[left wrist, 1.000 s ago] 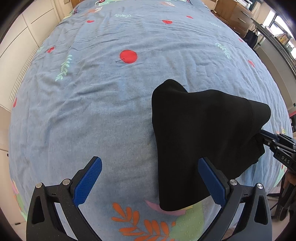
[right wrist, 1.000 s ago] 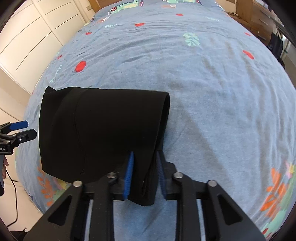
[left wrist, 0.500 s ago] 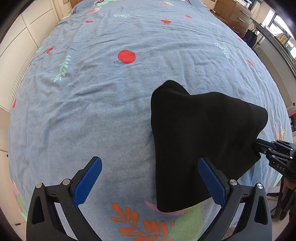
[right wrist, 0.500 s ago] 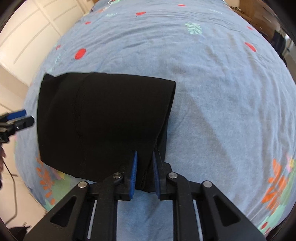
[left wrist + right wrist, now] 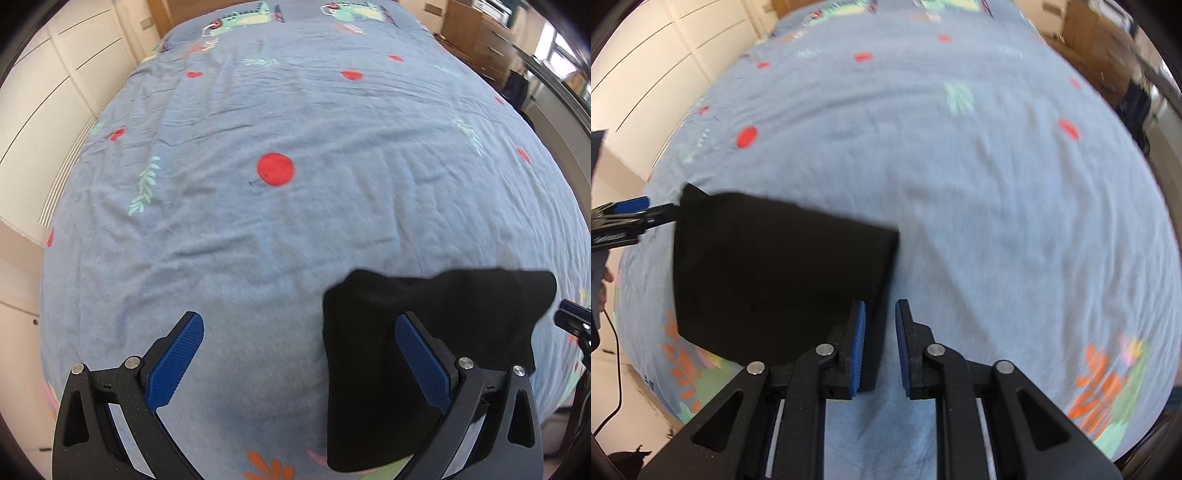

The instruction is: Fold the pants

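The black pants (image 5: 413,354) lie folded into a compact rectangle near the front edge of the blue bedspread (image 5: 295,206). My left gripper (image 5: 299,354) is wide open and empty; its right finger overlaps the pants' left part in view. In the right wrist view the pants (image 5: 775,273) lie left of centre. My right gripper (image 5: 880,347) has its jaws parted a little, with the pants' right edge between the fingers but not pinched. The left gripper's tip (image 5: 628,212) shows at the pants' far left corner.
The bedspread carries red dots (image 5: 275,168), leaf prints and orange flowers (image 5: 1104,384). White cupboards (image 5: 44,92) stand to the left of the bed and wooden drawers (image 5: 484,40) at the back right. The bed's front edge is close below both grippers.
My right gripper has opened and let go of the pants' edge. Both views have tilted up and pulled back, so the pants sit lower in the left view.
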